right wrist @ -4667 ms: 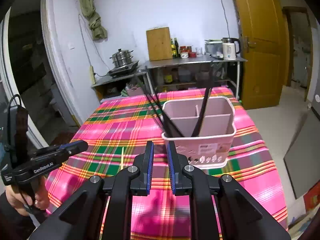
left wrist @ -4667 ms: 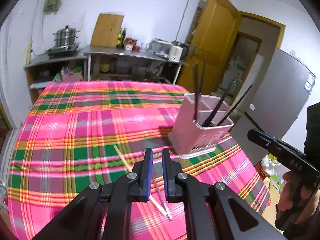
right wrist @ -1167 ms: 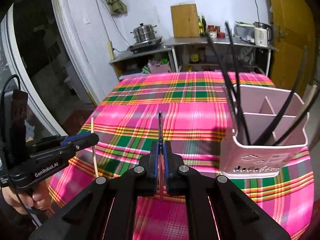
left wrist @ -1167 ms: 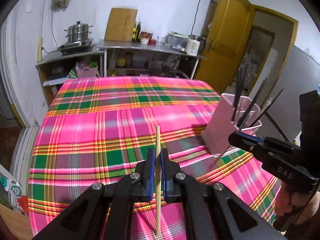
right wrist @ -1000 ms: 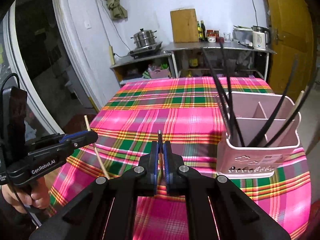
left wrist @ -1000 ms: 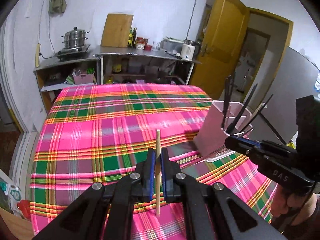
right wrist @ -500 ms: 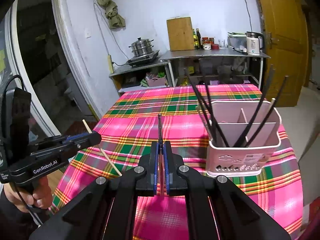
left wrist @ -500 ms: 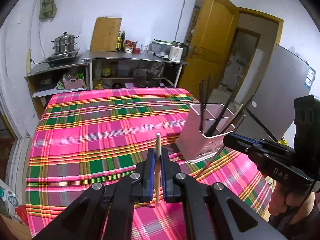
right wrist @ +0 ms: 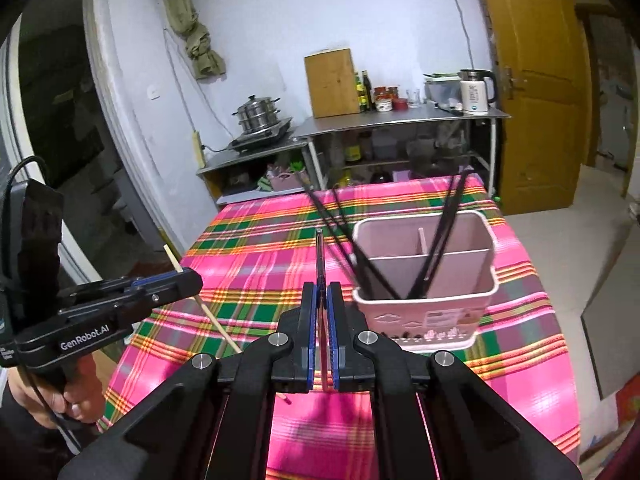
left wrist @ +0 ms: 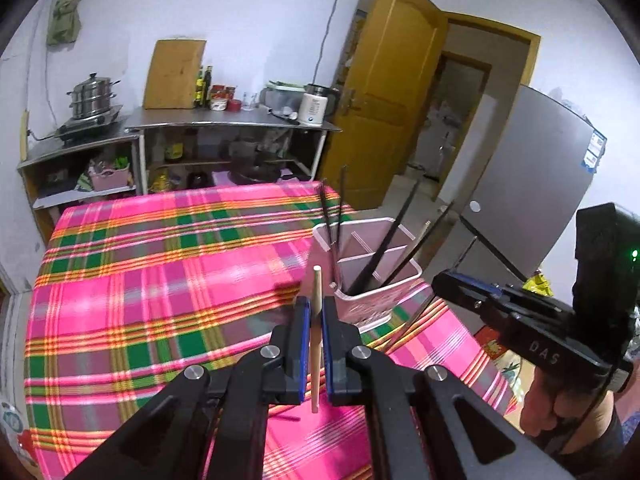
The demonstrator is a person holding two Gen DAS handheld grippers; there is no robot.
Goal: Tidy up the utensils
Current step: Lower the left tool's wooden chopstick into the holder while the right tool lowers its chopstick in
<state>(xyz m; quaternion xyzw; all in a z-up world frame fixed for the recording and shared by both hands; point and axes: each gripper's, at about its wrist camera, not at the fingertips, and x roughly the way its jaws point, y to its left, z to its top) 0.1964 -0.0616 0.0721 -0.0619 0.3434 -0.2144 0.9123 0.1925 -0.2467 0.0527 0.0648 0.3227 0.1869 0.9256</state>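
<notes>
My left gripper point(left wrist: 315, 312) is shut on a pale wooden chopstick point(left wrist: 316, 292) that stands upright between its pads; the same chopstick point(right wrist: 208, 312) slants under that gripper point(right wrist: 188, 276) in the right wrist view. My right gripper point(right wrist: 320, 296) is shut on a thin dark metallic chopstick point(right wrist: 319, 256), which points up. Both hang above the plaid tablecloth point(left wrist: 160, 264), short of the pink divided utensil holder point(right wrist: 424, 280) point(left wrist: 372, 276). Several black chopsticks point(right wrist: 344, 232) lean in its compartments. The right gripper point(left wrist: 452, 286) appears at the right of the left wrist view.
A small stick point(right wrist: 285, 397) lies on the cloth below my right gripper. Beyond the table's far edge stand metal shelves point(left wrist: 224, 128) with a steamer pot point(left wrist: 92, 96), cutting board, bottles and kettle. A yellow door point(right wrist: 536, 80) and a grey fridge point(left wrist: 532, 184) are on the right.
Both grippers have risen and drawn back from the table with their chopsticks held. The pink holder now sits lower and nearer the middle of both views.
</notes>
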